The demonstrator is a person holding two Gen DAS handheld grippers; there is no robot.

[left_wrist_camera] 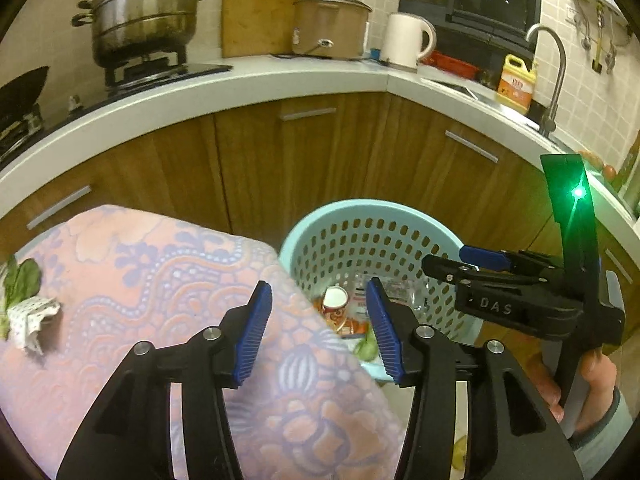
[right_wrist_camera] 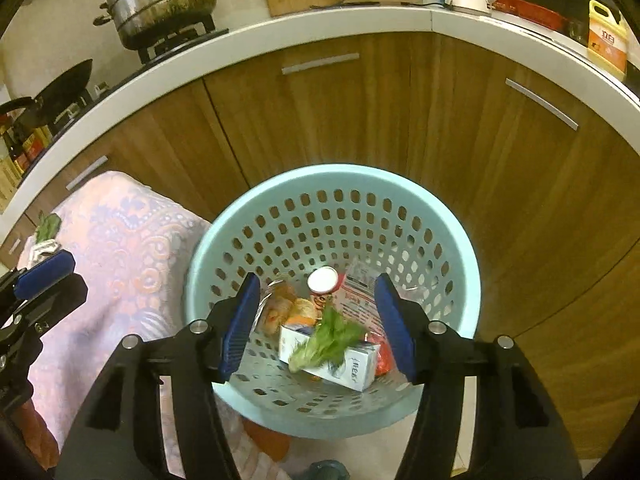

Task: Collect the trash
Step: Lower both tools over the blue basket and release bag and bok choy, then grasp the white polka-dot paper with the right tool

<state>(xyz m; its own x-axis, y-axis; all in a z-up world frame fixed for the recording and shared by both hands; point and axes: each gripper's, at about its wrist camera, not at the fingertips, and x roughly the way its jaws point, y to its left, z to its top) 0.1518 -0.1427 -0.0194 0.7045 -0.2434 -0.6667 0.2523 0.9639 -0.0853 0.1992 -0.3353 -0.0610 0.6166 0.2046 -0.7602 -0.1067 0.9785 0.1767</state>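
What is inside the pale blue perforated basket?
Pale blue perforated basket holds a white carton, green leafy scrap, white-lidded cup and wrappers; anything beneath is covered.

Round pale-blue perforated plastic basket (right_wrist_camera: pixel 332 216) is standing open-topped; pink patterned cloth-covered surface (right_wrist_camera: pixel 128 248) is crowding its nine o'clock side; wooden cabinet doors (right_wrist_camera: pixel 360 120) are blocking twelve o'clock.

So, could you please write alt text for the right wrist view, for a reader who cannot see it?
The open right gripper hangs empty over a pale blue perforated basket holding a leafy green, a white carton, a can and wrappers. A pink patterned cloth lies left of it; wooden cabinets stand behind.
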